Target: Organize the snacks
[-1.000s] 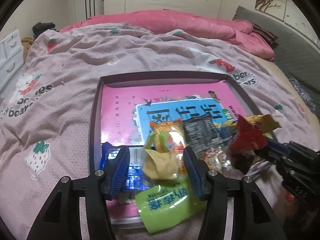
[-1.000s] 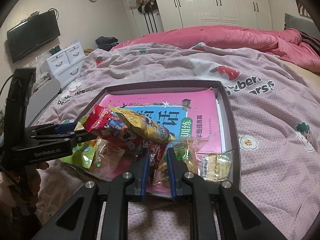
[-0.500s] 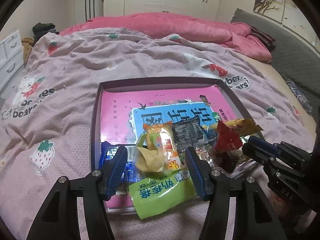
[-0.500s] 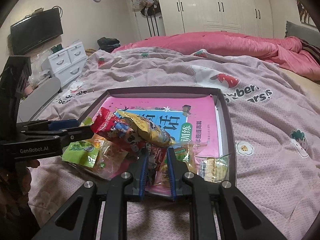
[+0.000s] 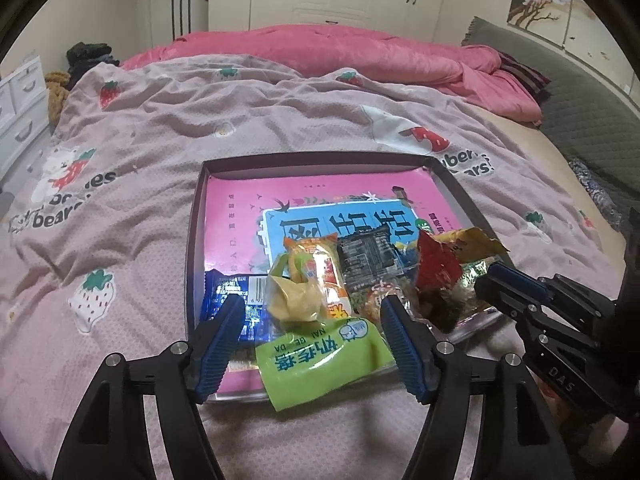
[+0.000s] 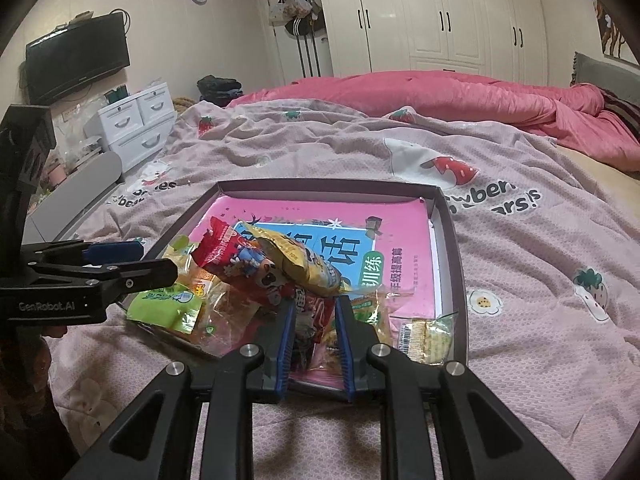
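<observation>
We see a shallow dark-rimmed tray (image 6: 454, 240) on the bed, snacks piled at its near end. Our left gripper (image 5: 312, 320) gapes wide, empty. Our right gripper (image 6: 314, 322) pinches the red and yellow snack packets (image 6: 276, 266).

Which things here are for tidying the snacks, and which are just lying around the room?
For the job:
- snack packets
- tray
- left gripper, open
- right gripper, shut on red and yellow packets

Just lying about:
- strawberry blanket
- pink duvet
- TV
- drawers
</observation>
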`<state>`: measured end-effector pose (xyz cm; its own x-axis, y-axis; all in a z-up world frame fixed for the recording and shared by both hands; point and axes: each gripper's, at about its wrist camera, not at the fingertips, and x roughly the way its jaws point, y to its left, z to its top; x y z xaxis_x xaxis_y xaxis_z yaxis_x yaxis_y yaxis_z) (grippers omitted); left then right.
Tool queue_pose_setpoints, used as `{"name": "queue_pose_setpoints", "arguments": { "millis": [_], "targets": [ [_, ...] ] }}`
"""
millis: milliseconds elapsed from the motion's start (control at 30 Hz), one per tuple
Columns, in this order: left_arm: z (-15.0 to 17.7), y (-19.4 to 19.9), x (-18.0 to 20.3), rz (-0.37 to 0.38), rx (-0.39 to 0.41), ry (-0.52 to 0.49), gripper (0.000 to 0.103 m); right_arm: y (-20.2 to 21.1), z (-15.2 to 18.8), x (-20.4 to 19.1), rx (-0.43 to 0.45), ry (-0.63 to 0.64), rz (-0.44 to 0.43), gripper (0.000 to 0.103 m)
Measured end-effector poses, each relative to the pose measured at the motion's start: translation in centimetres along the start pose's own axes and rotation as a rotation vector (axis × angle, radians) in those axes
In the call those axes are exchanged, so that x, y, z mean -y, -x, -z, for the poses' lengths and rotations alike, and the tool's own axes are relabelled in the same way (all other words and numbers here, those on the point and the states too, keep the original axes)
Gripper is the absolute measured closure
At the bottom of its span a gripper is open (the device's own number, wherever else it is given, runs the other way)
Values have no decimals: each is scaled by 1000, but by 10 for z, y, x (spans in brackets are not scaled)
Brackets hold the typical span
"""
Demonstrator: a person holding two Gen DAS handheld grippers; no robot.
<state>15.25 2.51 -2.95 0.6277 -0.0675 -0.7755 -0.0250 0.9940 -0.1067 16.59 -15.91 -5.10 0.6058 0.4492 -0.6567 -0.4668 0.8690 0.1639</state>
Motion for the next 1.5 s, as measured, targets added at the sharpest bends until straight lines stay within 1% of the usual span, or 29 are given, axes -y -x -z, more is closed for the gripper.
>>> {"name": "queue_pose_setpoints", "arguments": {
  "millis": [133, 300, 367, 733, 800, 933, 1000, 1133, 1300, 1500],
  "targets": [
    [2, 6, 3, 7, -1, -1, 29, 6, -1, -1, 9, 1, 0, 78],
    [6, 13, 7, 12, -3, -9, 28, 16, -2, -2, 26, -4, -3, 63],
    [7, 16, 8, 11, -3, -10, 28, 21, -2, -4, 37, -3, -4, 61],
    [14, 33, 11, 10, 9, -3, 28, 42, 0, -14, 61, 4, 7, 55],
    [16, 37, 12, 6, 13, -6, 28, 47, 1, -17, 69, 3, 10, 51],
    [20, 45, 15, 7, 21, -16, 27, 60, 3, -22, 87, 6, 5, 48],
    [22, 50, 17, 3, 25, -24, 27, 67, 5, -25, 90, 6, 3, 44],
    [30, 58, 22, 7, 25, -13, 26, 81, 10, -30, 101, 6, 18, 39],
    [41, 67, 26, 23, 14, -3, 25, 94, 15, -34, 102, -5, 44, 28],
    [51, 75, 26, 31, -11, 14, 24, 100, 21, -32, 81, -22, 62, 26]
  ]
}}
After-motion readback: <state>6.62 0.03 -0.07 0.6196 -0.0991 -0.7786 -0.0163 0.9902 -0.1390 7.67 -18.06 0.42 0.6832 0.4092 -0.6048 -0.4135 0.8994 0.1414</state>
